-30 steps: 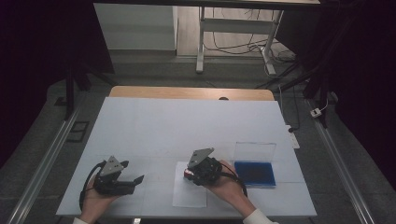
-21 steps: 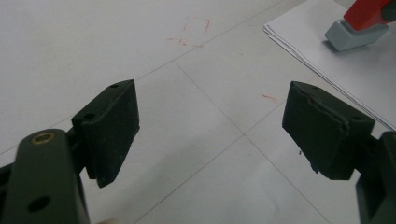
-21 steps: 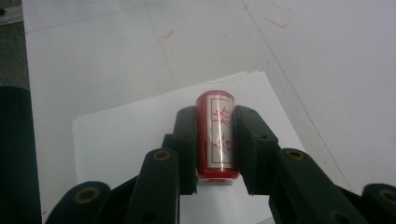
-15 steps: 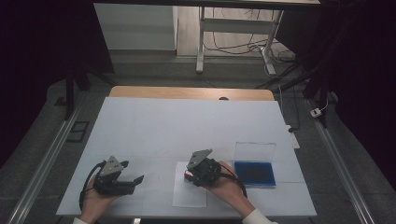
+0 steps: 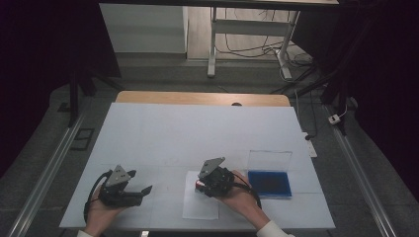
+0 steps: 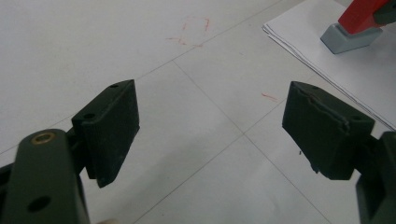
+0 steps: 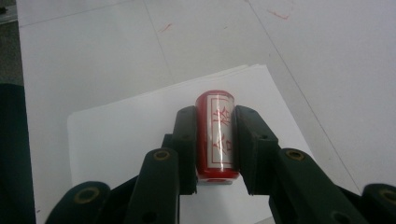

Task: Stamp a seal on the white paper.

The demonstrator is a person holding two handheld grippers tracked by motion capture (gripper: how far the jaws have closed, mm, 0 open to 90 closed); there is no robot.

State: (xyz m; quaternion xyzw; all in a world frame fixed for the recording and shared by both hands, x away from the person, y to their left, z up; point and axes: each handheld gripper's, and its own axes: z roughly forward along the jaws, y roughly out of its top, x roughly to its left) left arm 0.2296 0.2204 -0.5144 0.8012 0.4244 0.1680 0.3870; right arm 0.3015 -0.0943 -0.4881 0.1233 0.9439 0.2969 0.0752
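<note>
So the right tool (image 7: 215, 140) is clamped on a red stamp (image 7: 215, 133), jaws pinching its two flat sides about halfway up the handle, and the stamp's grey base (image 6: 343, 37) sits flat on the paper (image 5: 200, 202) near the front edge of the desk (image 5: 197, 133). In the high view it's between the left tool (image 5: 141, 190) and the blue ink pad (image 5: 269, 182), which lies just to the right with its clear lid up.

How it'll handle, my guess: small, light, hard plastic, no give at all. The body looks glossy and has a label on top, so I'd call it a bit slippery. The pads are gripping flat faces though, which is the right spot; grab it by the rounded end and it would probably twist out. Not fragile, but press it crooked and the print will smear. Keep it upright and push straight down.

The paper is the fussy part. It's a thin loose stack, so it may lift or slide with the stamp when it comes up.

The left tool is wide open with nothing in it, resting on the desk well left of the paper. It could pin a corner down.
</note>
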